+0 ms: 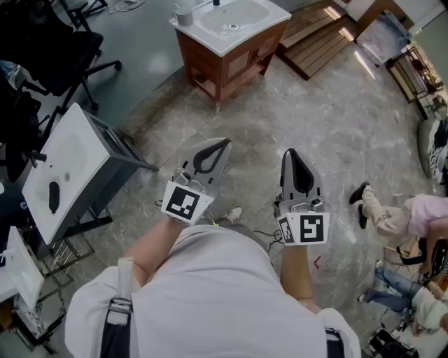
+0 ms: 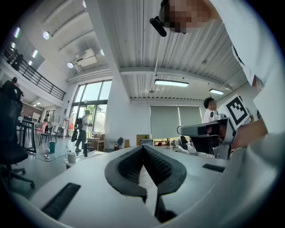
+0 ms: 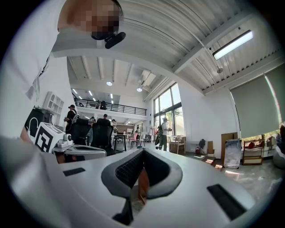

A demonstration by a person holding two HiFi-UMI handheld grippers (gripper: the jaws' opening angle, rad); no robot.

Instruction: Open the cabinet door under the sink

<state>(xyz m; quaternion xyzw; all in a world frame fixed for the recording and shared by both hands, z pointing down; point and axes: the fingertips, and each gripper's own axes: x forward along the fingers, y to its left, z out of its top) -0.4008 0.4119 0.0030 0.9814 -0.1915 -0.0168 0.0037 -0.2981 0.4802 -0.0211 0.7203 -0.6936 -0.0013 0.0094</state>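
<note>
The wearer's white shirt (image 1: 210,294) filled the bottom of the head view, with both forearms reaching out from it. The left gripper (image 1: 222,142) was held in front of the waist over the marble floor (image 1: 315,119), its marker cube (image 1: 185,203) facing up. The right gripper (image 1: 290,152) was beside it, apart from it, with its own marker cube (image 1: 308,228).

In the left gripper view, the left gripper (image 2: 143,147) had its jaws pressed together at the tips, with nothing between the dark pads (image 2: 124,167). In the right gripper view, the right gripper (image 3: 142,151) was also closed tip to tip and gripped nothing. A brown sliver showed through the gap lower down, and what it was couldn't be made out.

The wooden cabinet (image 1: 227,66) stood on the floor at the far side, well apart from both grippers. The white sink (image 1: 234,19) sat on top of it. The cabinet door (image 1: 257,50) looked closed. A cup (image 1: 184,14) stood at the sink top's left corner.

On the left, a second white basin (image 1: 56,171) lay tilted on a grey stand (image 1: 115,164). A black office chair (image 1: 52,45) was at far left. A wooden pallet (image 1: 318,42) lay on the floor to the right of the cabinet. A person (image 1: 399,213) sat at the right edge.
</note>
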